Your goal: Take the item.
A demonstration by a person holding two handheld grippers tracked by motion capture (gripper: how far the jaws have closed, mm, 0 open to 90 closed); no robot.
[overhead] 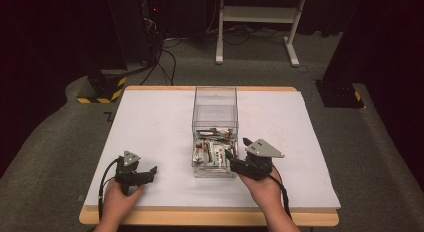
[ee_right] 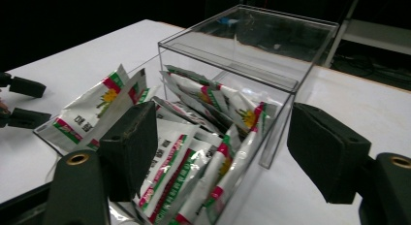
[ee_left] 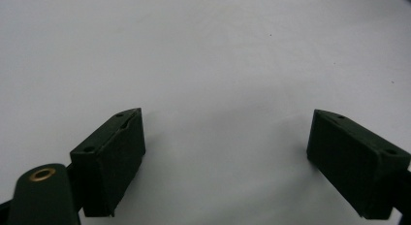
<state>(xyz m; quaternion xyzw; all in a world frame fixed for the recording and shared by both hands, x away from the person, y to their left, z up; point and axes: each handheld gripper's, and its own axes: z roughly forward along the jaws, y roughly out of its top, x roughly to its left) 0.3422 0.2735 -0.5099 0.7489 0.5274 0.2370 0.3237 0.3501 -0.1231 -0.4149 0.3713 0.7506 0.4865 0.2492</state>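
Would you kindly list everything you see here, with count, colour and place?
table: one, white top with wooden edge, centre.
clear box: one, transparent, mid-table, open toward the person.
sachets: several, white with red, green and yellow print, piled in the box's near end.
white stand: one, on the floor behind the table.
left gripper: one, black, near left of table, jaws open over bare tabletop.
right gripper: one, black, at the box's near end, jaws open, nothing gripped.

In the right gripper view, the bottom edge cuts off the nearest sachets [ee_right: 194, 186], and their print is too blurred to read. The clear box [ee_right: 271, 74] loses its near end behind the right hand-held gripper [ee_right: 220, 152]. In the high view, the sachets' count is too small to tell.
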